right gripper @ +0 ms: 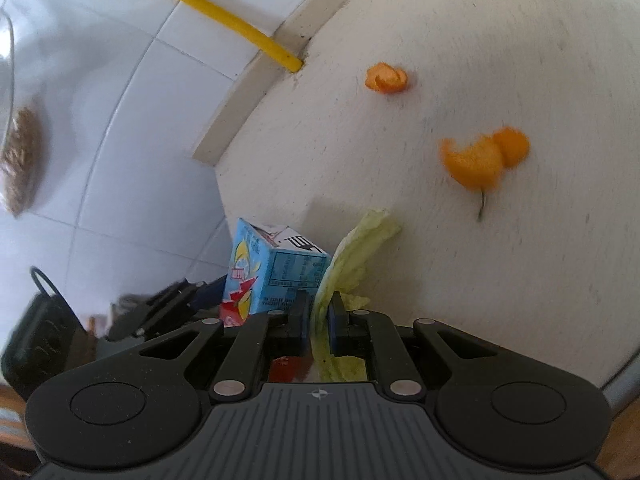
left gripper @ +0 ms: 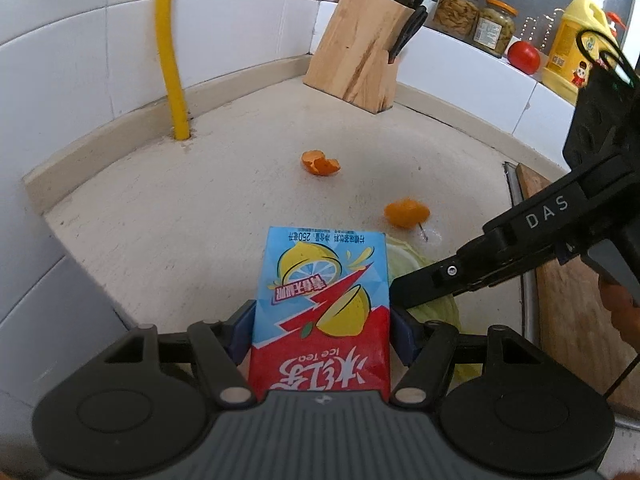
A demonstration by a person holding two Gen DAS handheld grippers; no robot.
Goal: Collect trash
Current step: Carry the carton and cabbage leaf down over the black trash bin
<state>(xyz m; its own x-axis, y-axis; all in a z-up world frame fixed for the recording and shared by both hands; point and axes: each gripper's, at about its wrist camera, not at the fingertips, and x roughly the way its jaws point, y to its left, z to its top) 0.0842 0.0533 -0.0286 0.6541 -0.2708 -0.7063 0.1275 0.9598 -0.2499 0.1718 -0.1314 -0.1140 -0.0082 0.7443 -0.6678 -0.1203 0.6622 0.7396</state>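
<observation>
Left tool [left gripper: 322,332]: its blue pads are clamped on both sides of an ice tea carton [left gripper: 322,312], which stands out ahead of the fingers above the table [left gripper: 160,208]. The carton's lower end is hidden behind the tool body, and whether it touches the table cannot be told.

Right tool [right gripper: 319,320]: nearly closed, pinching a pale green cabbage leaf [right gripper: 356,248]. The leaf's tip lies ahead of the fingers and its lower part disappears between the linkages. In the left wrist view the right tool [left gripper: 404,292] enters from the right just beside the carton, with most of the leaf [left gripper: 434,304] covered by it and by the carton. A hand [left gripper: 624,316] on its grip is cut off at the frame edge.

In the right wrist view the carton [right gripper: 276,268] sits just left of the leaf, partly screened by the tool.

Two pieces of orange peel remain on the table, well apart from both tools: a curled piece [left gripper: 320,162] farther back, and a larger piece [left gripper: 406,213] with a stem nearer the leaf. The right wrist view is motion-blurred, so the edges of the peel are soft there.

Background: yellow pipe [left gripper: 172,52] at the tiled wall, knife block [left gripper: 360,52] with handles cropped at the top, and jars [left gripper: 472,16], tomato [left gripper: 523,57] and yellow bottle [left gripper: 572,48] on a ledge. A wooden board [left gripper: 568,280] is cut off at right.
</observation>
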